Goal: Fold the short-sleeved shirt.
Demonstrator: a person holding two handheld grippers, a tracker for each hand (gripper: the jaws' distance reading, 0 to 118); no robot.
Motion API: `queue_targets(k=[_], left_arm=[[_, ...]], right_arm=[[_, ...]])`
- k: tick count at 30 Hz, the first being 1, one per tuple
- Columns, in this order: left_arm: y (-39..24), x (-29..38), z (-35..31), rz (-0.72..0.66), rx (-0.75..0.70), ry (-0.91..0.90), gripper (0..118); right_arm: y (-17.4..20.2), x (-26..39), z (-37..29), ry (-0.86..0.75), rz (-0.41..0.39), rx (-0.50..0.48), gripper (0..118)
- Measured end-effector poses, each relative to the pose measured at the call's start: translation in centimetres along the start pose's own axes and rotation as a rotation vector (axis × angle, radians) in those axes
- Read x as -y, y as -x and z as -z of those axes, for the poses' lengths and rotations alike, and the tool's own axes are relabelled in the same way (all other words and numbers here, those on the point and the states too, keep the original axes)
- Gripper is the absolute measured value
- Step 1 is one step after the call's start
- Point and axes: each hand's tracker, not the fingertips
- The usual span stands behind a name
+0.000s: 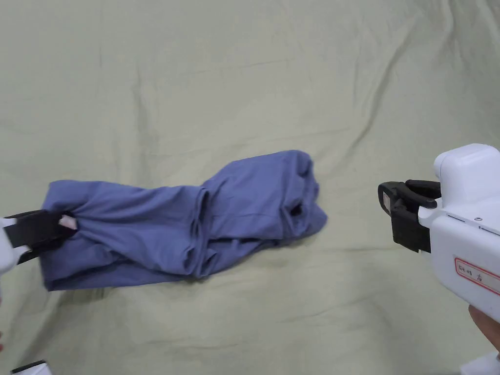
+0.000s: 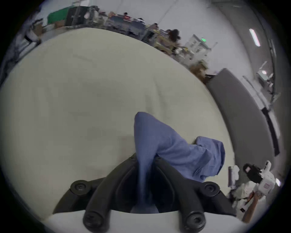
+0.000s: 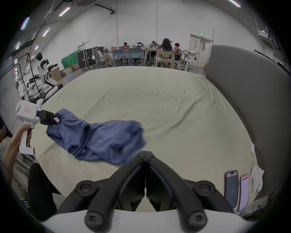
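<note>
A crumpled blue cotton short-sleeved shirt [image 1: 185,227] lies bunched lengthwise on a pale green sheet [image 1: 244,88]. The left gripper [image 1: 61,225] clamps its end; the right gripper [image 1: 390,207], jaws pressed together and empty, hovers apart.

The shirt [image 1: 185,229] lies on the sheet [image 1: 244,73], seemingly between left gripper [image 1: 66,225] and right gripper [image 1: 390,205].

Bed: pale green sheet [image 3: 157,100], creased; grey padded headboard [image 3: 252,110] along its right side
Walls: white; double door [image 3: 200,50] with a green sign above
Ceiling: strip lights [image 3: 64,11]
Far end: tables [image 3: 151,52] with seated people; blue chairs [image 3: 126,54]
</note>
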Motion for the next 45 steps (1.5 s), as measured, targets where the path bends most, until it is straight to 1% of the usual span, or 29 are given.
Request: queue_targets(k=[1,3,5,7,9,13,18,19,20,21,22,23,24,25,27,28,29,30,31,32,34,35,37,38,41,42,43,44,45], left_arm=[[0.1,-0.3,-1.1,0.03,-0.046,-0.013,10],[-1.3,-0.4,-3.2,0.028,-0.103,-0.011,10],[-2.9,-0.5,-4.4,0.022,-0.072,-0.021,10],[-4.2,-0.9,-4.0,0.055,-0.055,-0.02,10],[-7.7,-0.6,-3.3,0.141,-0.032,-0.005,10],[-14.2,-0.5,1.4,0.171,0.074,0.066,10],[-22.3,2.4,8.1,0.208,0.219,0.234,10],[-23.2,3.0,9.3,0.202,0.253,0.262,13],[-23.9,3.3,10.4,0.188,0.272,0.301,25],[-24.2,3.5,11.3,0.162,0.298,0.33,52],[-24.4,3.8,12.0,0.138,0.364,0.362,87],[-24.4,3.8,12.7,0.105,0.425,0.393,94],[-24.5,3.6,12.5,0.097,0.415,0.397,94],[-24.6,3.2,11.8,0.121,0.376,0.383,94],[-23.9,2.3,8.8,0.169,0.375,0.331,94],[-23.2,1.5,6.6,0.173,0.404,0.283,93],[-22.3,1.0,4.4,0.176,0.432,0.233,88],[-21.6,0.8,2.0,0.201,0.446,0.165,73],[-20.8,1.0,-0.1,0.279,0.442,0.066,29],[-20.6,1.2,-1.1,0.345,0.381,0.014,0],[-20.4,1.7,-0.5,0.339,0.181,-0.002,0],[-20.5,2.0,0.7,0.403,0.163,0.079,0],[-21.4,3.3,3.9,0.423,0.123,0.155,0],[-22.1,4.1,5.9,0.42,0.14,0.19,0],[-24.4,5.6,10.9,0.41,0.296,0.325,0],[-25.1,6.2,12.9,0.416,0.322,0.348,0],[-25.9,6.6,14.4,0.425,0.284,0.369,0],[-26.4,6.8,15.7,0.44,0.293,0.395,0],[-26.6,6.7,16.3,0.42,0.335,0.414,0]], right_arm=[[0.0,-0.1,0.0,-0.006,0.001,-0.002,3],[0.0,-0.3,0.3,-0.017,0.008,-0.01,3],[0.0,-0.3,0.6,-0.021,0.021,-0.027,3],[0.0,-0.3,0.8,-0.022,0.026,-0.033,3],[-0.1,-0.3,0.7,-0.024,0.031,-0.038,3],[-0.9,-0.1,0.3,-0.027,0.045,-0.039,3],[-2.6,0.5,0.2,-0.012,0.073,-0.001,3],[-3.0,0.7,0.2,-0.007,0.081,0.004,3],[-3.4,0.9,0.3,-0.002,0.09,0.009,3],[-3.6,1.1,0.4,0.006,0.095,0.013,3],[-3.8,1.3,0.5,0.011,0.099,0.018,3],[-3.9,1.5,0.5,0.017,0.101,0.022,3],[-4.0,1.6,0.5,0.022,0.102,0.023,3],[-4.0,1.7,0.4,0.025,0.102,0.025,3],[-4.1,1.8,0.3,0.024,0.105,0.026,3],[-4.2,1.8,0.3,0.023,0.109,0.023,3],[-4.1,1.8,0.3,0.022,0.111,0.022,3],[-4.1,1.8,0.3,0.021,0.112,0.022,3],[-4.1,1.8,0.3,0.02,0.111,0.025,3],[-4.1,1.9,0.3,0.02,0.111,0.026,3],[-4.0,1.9,0.3,0.019,0.114,0.025,3],[-4.0,1.9,0.4,0.021,0.114,0.025,3],[-3.8,2.0,0.5,0.027,0.107,0.031,3],[-3.7,2.1,0.6,0.032,0.103,0.034,3],[-3.8,2.3,0.9,0.053,0.101,0.036,3],[-3.9,2.4,1.0,0.059,0.101,0.042,3],[-4.0,2.5,1.0,0.064,0.102,0.047,3],[-4.1,2.6,1.1,0.07,0.103,0.049,3],[-4.2,2.7,1.1,0.075,0.107,0.051,3]])
